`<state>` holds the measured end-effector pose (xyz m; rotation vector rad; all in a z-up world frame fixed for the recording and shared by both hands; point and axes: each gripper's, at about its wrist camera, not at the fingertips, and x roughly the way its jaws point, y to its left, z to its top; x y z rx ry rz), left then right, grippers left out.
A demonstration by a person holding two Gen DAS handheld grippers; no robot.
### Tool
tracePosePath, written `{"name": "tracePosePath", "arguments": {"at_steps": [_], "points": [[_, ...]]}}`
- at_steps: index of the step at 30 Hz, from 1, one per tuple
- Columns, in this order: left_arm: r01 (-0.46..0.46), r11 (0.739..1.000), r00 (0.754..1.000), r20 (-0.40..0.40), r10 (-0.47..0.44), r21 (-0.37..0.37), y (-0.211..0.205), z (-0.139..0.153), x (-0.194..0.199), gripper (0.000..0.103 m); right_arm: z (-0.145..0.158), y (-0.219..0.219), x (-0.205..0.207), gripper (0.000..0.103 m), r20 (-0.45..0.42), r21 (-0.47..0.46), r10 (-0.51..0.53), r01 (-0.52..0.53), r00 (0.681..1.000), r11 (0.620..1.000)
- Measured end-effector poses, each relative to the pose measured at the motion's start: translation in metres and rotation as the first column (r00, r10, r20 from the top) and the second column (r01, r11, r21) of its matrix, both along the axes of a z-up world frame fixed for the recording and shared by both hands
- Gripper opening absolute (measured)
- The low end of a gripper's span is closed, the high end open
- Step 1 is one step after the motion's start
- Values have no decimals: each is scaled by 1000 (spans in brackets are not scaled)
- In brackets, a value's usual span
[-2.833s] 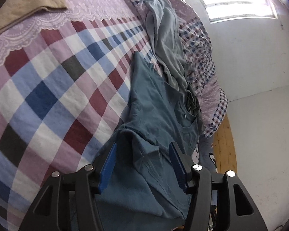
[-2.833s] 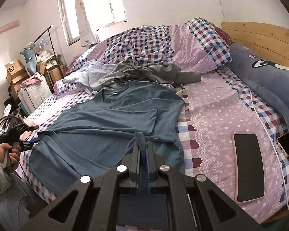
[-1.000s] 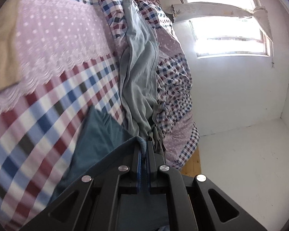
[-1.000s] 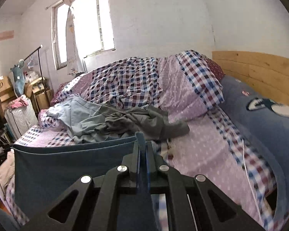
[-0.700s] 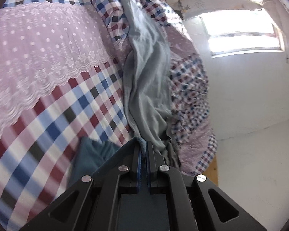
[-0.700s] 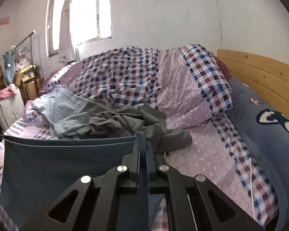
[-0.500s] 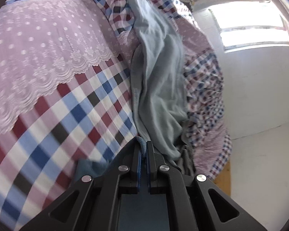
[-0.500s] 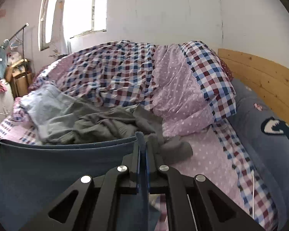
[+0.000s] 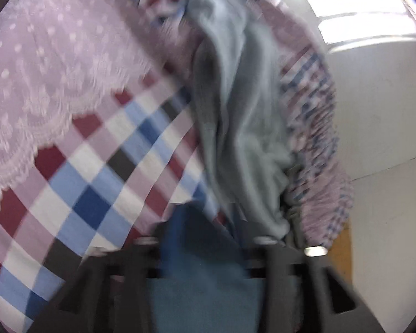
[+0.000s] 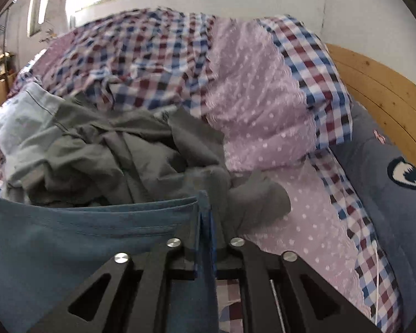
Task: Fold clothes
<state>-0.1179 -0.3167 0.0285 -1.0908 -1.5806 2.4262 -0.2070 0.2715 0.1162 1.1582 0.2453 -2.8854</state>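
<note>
My right gripper (image 10: 205, 216) is clenched on the hem of the teal shirt (image 10: 69, 247). The doubled edge runs off to the left of that view as a taut, near-level line, so the shirt's long axis lies sideways between my two hands, the cloth hanging below it.

My left gripper (image 9: 205, 236) is blurred. The fingers look spread apart, with teal cloth (image 9: 205, 291) lying in the gap and over the frame. I judge it released, or nearly so, but the blur leaves some doubt.

The shirt is lifted off the checked bedsheet (image 9: 97, 194), just in front of the heap of grey clothes (image 10: 119, 161) and the pale blue garment (image 10: 22, 122) beside it. The quilt (image 10: 235, 105) is bunched behind them, with the wooden headboard (image 10: 380, 88) and a dark blue pillow (image 10: 388, 208) off to the right.

What matters next: the held edge sits right at my right fingertips, with the heap straight ahead, close beyond it. The right hand is plainly the one in control of the shirt. Laying the fold forward would risk dropping it on the heap, so I'd guess the edge has to come down short of it, on bare sheet.
</note>
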Motion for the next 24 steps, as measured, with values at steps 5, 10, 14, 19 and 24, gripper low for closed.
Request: {"name": "tracePosePath", "arguments": {"at_steps": [5, 10, 14, 19, 24], "points": [[-69, 998, 992, -101, 69, 2, -30, 20, 47, 77, 6, 23, 16, 49, -12, -40, -67, 66, 998, 997], [52, 992, 997, -53, -59, -115, -21, 23, 122, 77, 23, 51, 63, 52, 4, -179, -78, 78, 997, 981], [73, 990, 997, -11, -75, -118, -1, 15, 207, 77, 27, 68, 135, 54, 20, -327, -52, 56, 998, 943], [25, 1000, 1000, 18, -25, 14, 25, -3, 297, 77, 19, 83, 221, 54, 46, -477, -87, 98, 995, 873], [24, 996, 998, 53, -28, 81, 54, -13, 339, 77, 1, 94, 290, 54, 76, -580, -142, 160, 987, 799]]}}
